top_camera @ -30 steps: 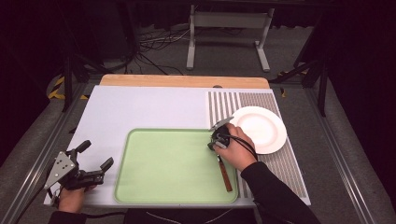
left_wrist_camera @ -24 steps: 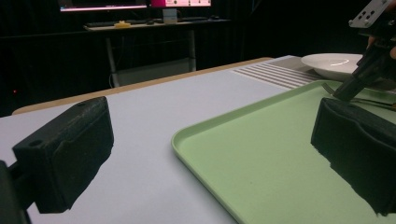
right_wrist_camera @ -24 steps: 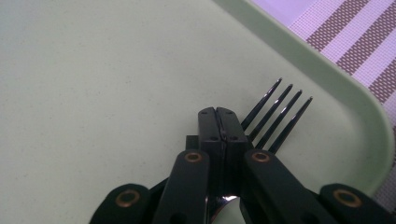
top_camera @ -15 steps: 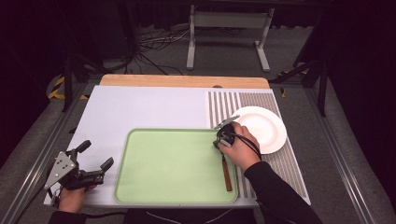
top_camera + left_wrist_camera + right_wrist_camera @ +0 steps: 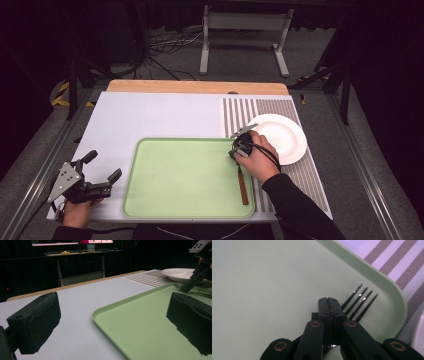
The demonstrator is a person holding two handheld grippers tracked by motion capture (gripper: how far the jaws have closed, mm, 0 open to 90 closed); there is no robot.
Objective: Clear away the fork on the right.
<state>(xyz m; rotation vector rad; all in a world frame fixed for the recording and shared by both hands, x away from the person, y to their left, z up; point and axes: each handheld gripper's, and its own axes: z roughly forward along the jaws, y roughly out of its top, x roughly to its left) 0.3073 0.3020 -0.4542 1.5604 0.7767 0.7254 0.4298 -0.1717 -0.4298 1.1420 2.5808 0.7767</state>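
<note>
1. The right gripper (image 5: 329, 300) has its jaws pressed fully together, pad against pad. They sit over the neck of the fork (image 5: 359, 301), whose four tines fan out just past the tips. Whether the neck is pinched between the pads cannot be told.
2. The left gripper (image 5: 100, 172) is released: its two pads (image 5: 37, 322) stand wide apart with nothing between them.
3. The right hand (image 5: 257, 157) is at the tray's right edge, wrist bent, with the gripper pointing down at the far right corner of the tray (image 5: 180, 175). The sleeve runs back to the near right edge of the worktop (image 5: 150, 115).
4. The left hand (image 5: 77, 212) rests at the near left corner of the worktop, with its gripper held low and level, aimed across the tray.
5. The fork lies in the tray along its right rim: dark metal tines at the far corner, brown handle (image 5: 243, 187) pointing back to the person. The white plate (image 5: 280, 137) sits just beside, on the striped mat (image 5: 240, 112).
</note>
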